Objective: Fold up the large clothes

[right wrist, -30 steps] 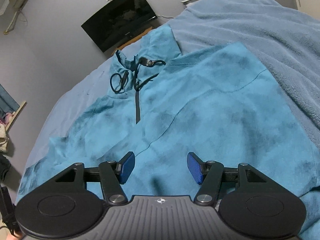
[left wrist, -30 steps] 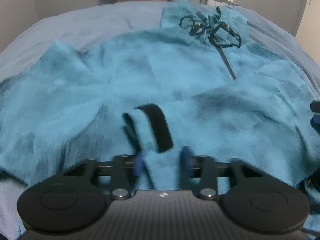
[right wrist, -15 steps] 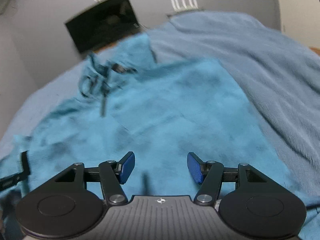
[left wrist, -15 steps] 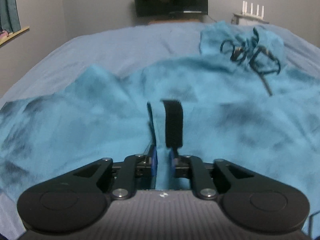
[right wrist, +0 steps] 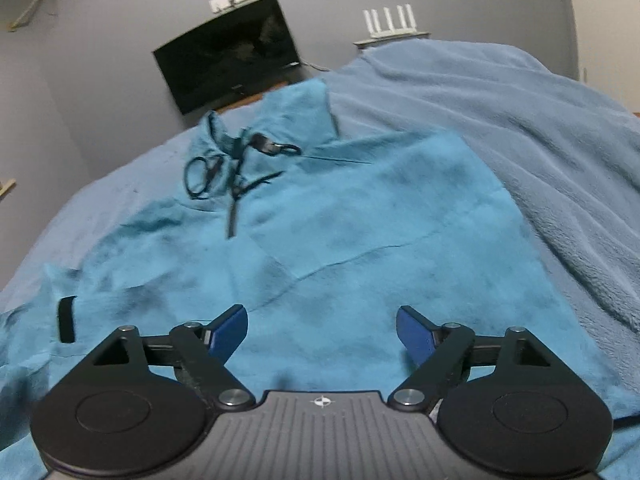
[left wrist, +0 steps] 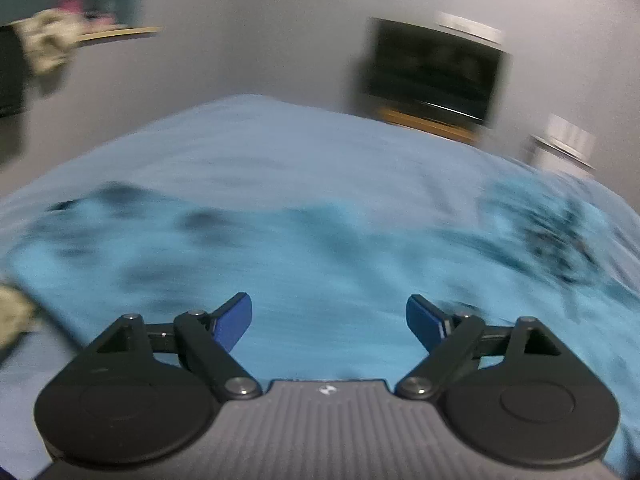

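A large teal fleece pullover [right wrist: 360, 232] lies spread on the bed, collar and black drawcords [right wrist: 236, 160] at the far end. Its left sleeve is folded in over the body, the black cuff [right wrist: 67, 319] lying at the left. My right gripper [right wrist: 322, 330] is open and empty just above the lower front of the pullover. My left gripper [left wrist: 329, 320] is open and empty over the pullover [left wrist: 320, 248], which is motion-blurred in the left wrist view.
The bed is covered by a grey-blue blanket [right wrist: 500, 112], bunched up at the right. A dark screen [right wrist: 228, 70] hangs on the far wall, with a white router [right wrist: 390, 20] beside it. A shelf with clutter [left wrist: 60, 40] is on the left wall.
My left gripper was shut on the sleeve cuff half a second ago; it has let go, opened wide and swung left. My right gripper stayed open and shifted slightly.
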A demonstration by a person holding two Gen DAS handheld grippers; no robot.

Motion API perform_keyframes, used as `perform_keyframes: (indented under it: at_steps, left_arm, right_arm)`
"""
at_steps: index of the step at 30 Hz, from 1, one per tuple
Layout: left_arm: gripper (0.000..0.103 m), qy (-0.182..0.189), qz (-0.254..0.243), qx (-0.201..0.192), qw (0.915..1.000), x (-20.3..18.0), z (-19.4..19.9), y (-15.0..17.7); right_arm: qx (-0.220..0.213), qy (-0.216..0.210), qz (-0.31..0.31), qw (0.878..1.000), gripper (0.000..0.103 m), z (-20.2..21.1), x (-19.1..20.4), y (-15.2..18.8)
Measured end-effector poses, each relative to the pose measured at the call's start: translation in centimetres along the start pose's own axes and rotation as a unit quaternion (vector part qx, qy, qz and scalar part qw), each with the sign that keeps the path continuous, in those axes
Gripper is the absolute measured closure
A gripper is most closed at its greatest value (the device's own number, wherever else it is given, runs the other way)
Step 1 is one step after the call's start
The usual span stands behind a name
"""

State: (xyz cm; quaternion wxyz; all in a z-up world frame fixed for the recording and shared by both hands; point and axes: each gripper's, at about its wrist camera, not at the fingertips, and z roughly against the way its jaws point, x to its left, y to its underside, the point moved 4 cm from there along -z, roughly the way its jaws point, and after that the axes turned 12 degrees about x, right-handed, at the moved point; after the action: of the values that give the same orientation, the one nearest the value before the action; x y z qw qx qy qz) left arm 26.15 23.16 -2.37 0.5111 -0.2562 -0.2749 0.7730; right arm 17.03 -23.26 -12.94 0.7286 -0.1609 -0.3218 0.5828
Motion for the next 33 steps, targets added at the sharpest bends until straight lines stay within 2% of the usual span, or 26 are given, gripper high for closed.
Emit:
perform_keyframes:
  at_steps: [2, 4, 7, 9, 10, 12, 14, 16, 17, 18, 19, 20, 22, 25, 28, 30, 31, 33]
  left_arm:
    - [0.018, -0.054, 0.036, -0.007, 0.9979, 4.7, 0.5, -0.4]
    - [0.018, -0.107, 0.074, -0.015, 0.9914, 9.0, 0.6, -0.6]
    - [0.018, -0.179, 0.129, -0.02, 0.9751, 15.1, 0.4, -0.4]
    - [0.018, -0.194, 0.178, -0.003, 0.9648, 18.7, -0.2, 0.1]
    - [0.018, -0.185, 0.202, 0.004, 0.9619, 20.0, -0.5, 0.3]
    - [0.018, -0.141, 0.256, 0.014, 0.9562, 22.5, -1.4, 0.8]
    - [0.018, -0.083, 0.304, 0.005, 0.9492, 24.0, -2.1, 0.9]
    - [0.02, -0.043, 0.339, 0.002, 0.94, 24.9, -2.6, 0.7]
    - [0.025, -0.024, 0.348, 0.002, 0.9373, 25.2, -2.9, 0.4]
    - [0.056, -0.003, 0.348, 0.002, 0.9375, 25.2, -3.1, 0.0]
    - [0.099, 0.01, 0.339, 0.005, 0.9407, 24.9, -3.2, -0.4]
    - [0.1, 0.008, 0.326, 0.009, 0.9452, 24.6, -3.1, -1.0]
    - [0.103, 0.001, 0.286, -0.021, 0.9579, 23.2, -1.8, -2.3]
    - [0.103, 0.02, 0.224, -0.076, 0.9714, 19.3, 0.9, -4.8]
    - [0.103, 0.06, 0.127, -0.117, 0.9832, 12.9, 4.5, -6.6]
    - [0.103, 0.103, 0.057, -0.146, 0.9822, 7.6, 7.6, -7.2]
    - [0.103, 0.123, 0.023, -0.162, 0.9789, 4.8, 9.3, -7.4]
    - [0.103, 0.17, -0.04, -0.184, 0.9672, -0.8, 12.4, -7.4]
  right_arm:
    - [0.001, -0.001, 0.009, 1.0, 0.02, 0.2, 0.6, 0.1]
    - [0.003, 0.0, 0.02, 1.0, 0.02, 0.2, 1.1, 0.2]
    - [0.004, 0.004, 0.032, 0.999, 0.02, -0.2, 1.7, 0.4]
    - [0.005, 0.008, 0.038, 0.999, 0.02, -0.5, 2.1, 0.6]
    - [0.006, 0.009, 0.041, 0.999, 0.02, -0.7, 2.2, 0.7]
    - [0.008, 0.012, 0.046, 0.999, 0.02, -1.1, 2.4, 0.9]
    - [0.012, 0.015, 0.051, 0.999, 0.02, -1.4, 2.7, 1.0]
    - [0.015, 0.018, 0.056, 0.998, 0.02, -1.8, 2.9, 1.1]
    - [0.017, 0.019, 0.059, 0.998, 0.02, -1.9, 3.0, 1.1]
    - [0.017, 0.019, 0.062, 0.998, 0.02, -2.0, 3.2, 1.2]
    - [0.016, 0.02, 0.065, 0.998, 0.02, -2.1, 3.3, 1.2]
    - [0.015, 0.021, 0.068, 0.997, 0.02, -2.2, 3.4, 1.2]
    - [0.012, 0.024, 0.073, 0.997, 0.02, -2.2, 3.6, 1.2]
    - [0.004, 0.028, 0.077, 0.997, 0.02, -2.0, 3.8, 1.3]
    - [-0.004, 0.03, 0.078, 0.997, 0.021, -1.7, 3.8, 1.3]
    - [-0.006, 0.03, 0.077, 0.997, 0.021, -1.6, 3.8, 1.3]
    - [-0.008, 0.03, 0.077, 0.997, 0.021, -1.5, 3.8, 1.3]
    - [-0.01, 0.03, 0.077, 0.996, 0.021, -1.3, 3.8, 1.3]
